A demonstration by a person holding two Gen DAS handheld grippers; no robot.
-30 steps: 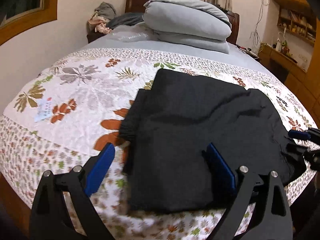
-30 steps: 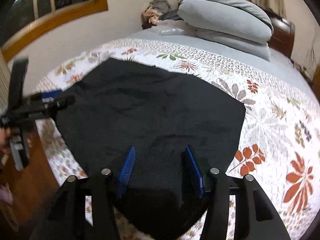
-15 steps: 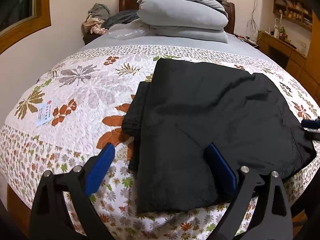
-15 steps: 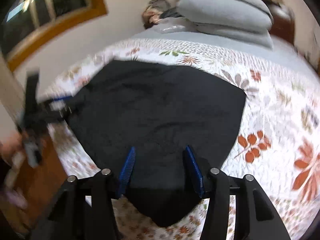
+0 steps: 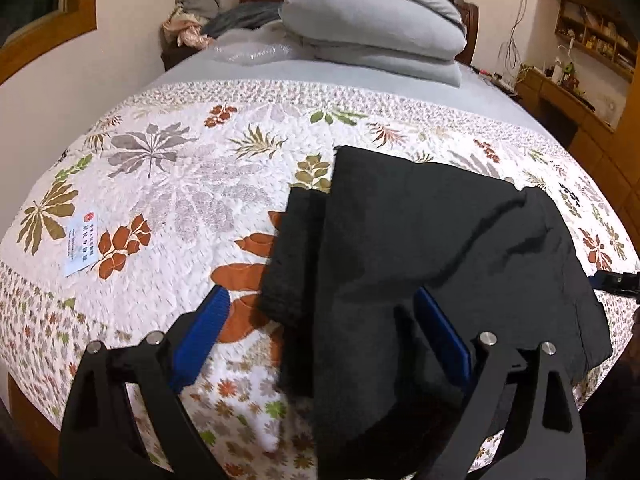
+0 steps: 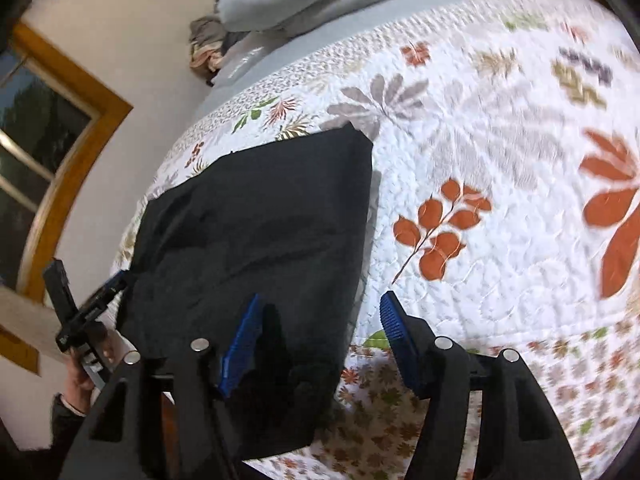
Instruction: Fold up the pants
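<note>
Black pants (image 5: 432, 264) lie folded on the leaf-print quilt (image 5: 168, 184), near the bed's front edge. A narrower layer sticks out along their left side. My left gripper (image 5: 320, 308) is open above the pants' near left edge, holding nothing. In the right wrist view the pants (image 6: 260, 224) fill the left half, and my right gripper (image 6: 320, 312) is open over their right edge, empty. The left gripper (image 6: 80, 312) and the hand holding it show at the pants' far left side.
Grey folded bedding (image 5: 372, 28) and a heap of clothes (image 5: 192, 20) sit at the head of the bed. A small blue-white card (image 5: 80, 244) lies on the quilt at left. A wooden desk and shelves (image 5: 580, 80) stand to the right. A wood-framed window (image 6: 48, 152) is in the wall.
Both grippers moved. The right gripper opened wider and swung right, so the pants' right edge now lies between its fingers. The left gripper closed in on the pants' left edge.
</note>
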